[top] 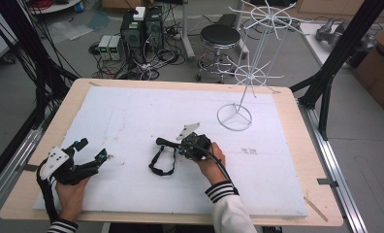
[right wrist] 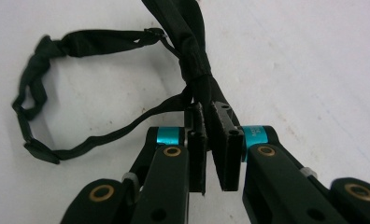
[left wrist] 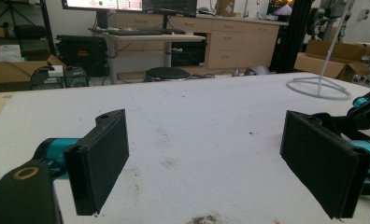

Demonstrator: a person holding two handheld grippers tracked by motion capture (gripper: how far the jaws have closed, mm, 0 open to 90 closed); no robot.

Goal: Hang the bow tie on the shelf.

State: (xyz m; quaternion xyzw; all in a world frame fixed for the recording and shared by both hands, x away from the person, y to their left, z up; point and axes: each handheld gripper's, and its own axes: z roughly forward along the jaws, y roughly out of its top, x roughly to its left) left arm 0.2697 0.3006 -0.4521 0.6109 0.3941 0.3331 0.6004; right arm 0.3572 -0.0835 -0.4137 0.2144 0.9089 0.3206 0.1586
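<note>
The right gripper (right wrist: 210, 149) has its jaws clamped on a black strap (right wrist: 103, 84) lying mid-table on the white mat (top: 132, 111); a slow, firm lift should keep it from slipping, while the left gripper (left wrist: 220, 163) rests wide apart.

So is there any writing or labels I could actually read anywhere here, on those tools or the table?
Nothing reads clearly.
Teal ring on the right hand-held gripper: dark print, too blurred to read.
White mat: a small dark mark near its right side, too small to tell whether it is text.
Monitor in the background of the left gripper view: screen content too small to read.
Cardboard box on the floor: no legible print.
</note>
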